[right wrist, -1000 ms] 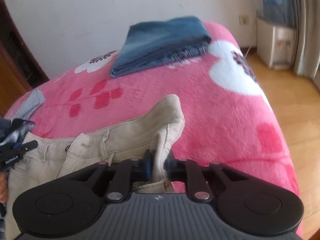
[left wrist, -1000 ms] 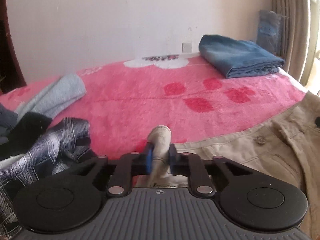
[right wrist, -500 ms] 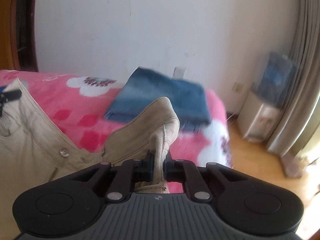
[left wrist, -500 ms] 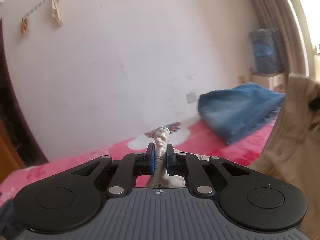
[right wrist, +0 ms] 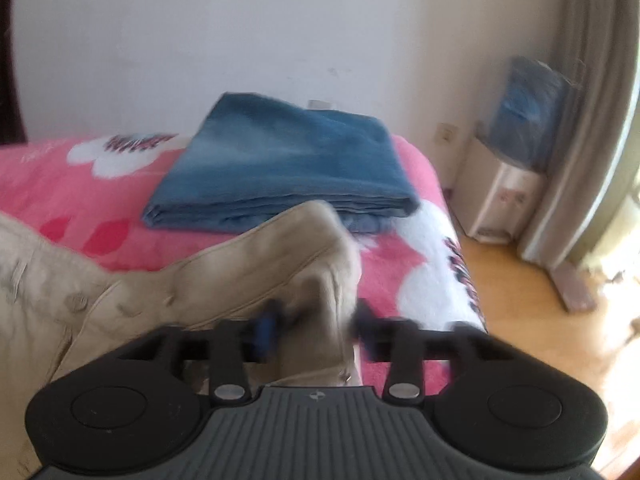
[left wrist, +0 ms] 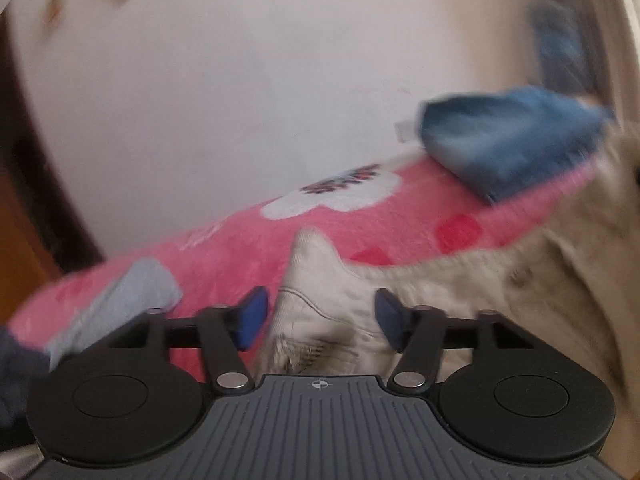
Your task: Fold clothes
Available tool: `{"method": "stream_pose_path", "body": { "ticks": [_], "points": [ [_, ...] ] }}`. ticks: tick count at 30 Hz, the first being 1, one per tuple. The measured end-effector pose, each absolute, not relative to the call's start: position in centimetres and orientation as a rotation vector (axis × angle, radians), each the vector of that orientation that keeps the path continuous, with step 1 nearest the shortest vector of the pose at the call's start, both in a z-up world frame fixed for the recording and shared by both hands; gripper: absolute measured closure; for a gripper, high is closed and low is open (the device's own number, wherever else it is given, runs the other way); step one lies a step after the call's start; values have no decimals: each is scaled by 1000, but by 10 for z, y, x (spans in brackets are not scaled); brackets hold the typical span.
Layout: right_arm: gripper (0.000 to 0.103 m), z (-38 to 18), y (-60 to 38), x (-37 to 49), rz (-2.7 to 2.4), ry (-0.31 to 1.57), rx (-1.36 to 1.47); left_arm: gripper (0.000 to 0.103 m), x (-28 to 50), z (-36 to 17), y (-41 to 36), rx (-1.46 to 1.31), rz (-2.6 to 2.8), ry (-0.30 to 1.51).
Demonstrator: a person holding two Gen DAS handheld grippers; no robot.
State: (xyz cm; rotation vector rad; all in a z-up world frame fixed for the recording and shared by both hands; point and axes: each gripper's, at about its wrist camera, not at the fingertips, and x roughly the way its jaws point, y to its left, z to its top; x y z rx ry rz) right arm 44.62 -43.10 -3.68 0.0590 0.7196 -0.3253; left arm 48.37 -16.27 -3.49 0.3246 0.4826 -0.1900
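Beige trousers are spread at the near side of a pink fleece blanket printed with white flowers and red patches. The blanket covers a bed set against a pale wall. A folded stack of blue denim rests on the blanket near the wall. In the right wrist view a wooden floor, a curtain and a small white cabinet are seen beside the bed. In the left wrist view a light grey garment lies on the blanket at the left.

The waistband of the trousers is stretched from side to side, from one gripper towards the other, with the button between them. Where the legs lie cannot be told.

The left gripper is spread, its jaws having just been opening; one waistband corner stands between the blue pads and appears clear of both, though the view is blurred. The right gripper is likewise spread after just opening; the other waistband corner rises between its fingers, and through the blur no pinch on it is seen.
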Motion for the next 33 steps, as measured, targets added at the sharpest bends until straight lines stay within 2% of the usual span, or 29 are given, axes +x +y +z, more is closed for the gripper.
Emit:
{"method": "stream_pose_path", "body": {
  "ticks": [1, 3, 8, 14, 18, 26, 33],
  "points": [
    [36, -33, -438, 443, -320, 705, 99, 40, 486, -29, -156, 259, -172, 496],
    [34, -27, -455, 436, -327, 688, 181, 36, 491, -19, -144, 127, -131, 524],
    [33, -15, -499, 404, -351, 642, 406, 28, 481, -7, -121, 3, -123, 578],
    [34, -11, -546, 347, -379, 641, 600, 27, 453, 2, -94, -133, -142, 668],
    [37, -3, -567, 295, -380, 659, 662, 27, 423, 29, -73, -252, -234, 695],
    [42, 25, -561, 153, -273, 709, 691, 26, 320, 72, -88, -85, -396, 641],
    [45, -9, -505, 66, -135, 833, 680, 28, 231, 26, -125, 34, -518, 732]
  ]
}}
